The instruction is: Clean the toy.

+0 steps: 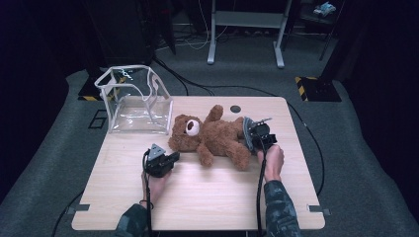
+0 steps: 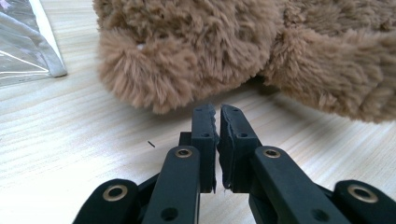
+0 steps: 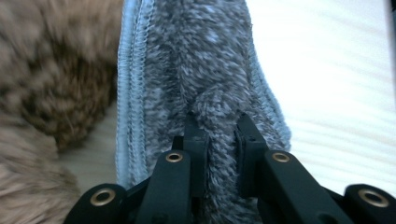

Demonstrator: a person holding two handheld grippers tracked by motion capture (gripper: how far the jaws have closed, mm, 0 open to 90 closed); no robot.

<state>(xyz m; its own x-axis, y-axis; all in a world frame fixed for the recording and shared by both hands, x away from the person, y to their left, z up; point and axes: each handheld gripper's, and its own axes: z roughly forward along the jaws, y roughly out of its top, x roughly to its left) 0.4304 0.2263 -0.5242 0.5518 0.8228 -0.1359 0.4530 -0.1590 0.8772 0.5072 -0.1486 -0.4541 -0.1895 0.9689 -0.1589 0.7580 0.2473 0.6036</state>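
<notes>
Grey cloth [image 3: 196,70] is sitting pinched in my right gripper [image 3: 217,126], standing on edge against the teddy bear [image 1: 217,136] mid-table. I'm judging it may be slipping free, since the jaws are biting only a fold of fluffy pile. My left gripper [image 2: 217,121] is lying low by the bear's head, jaws nearly together, holding nothing, both forearms reaching forward.

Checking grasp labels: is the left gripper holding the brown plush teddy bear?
No, the left gripper is shut on nothing, its tips just short of the brown plush teddy bear.
</notes>
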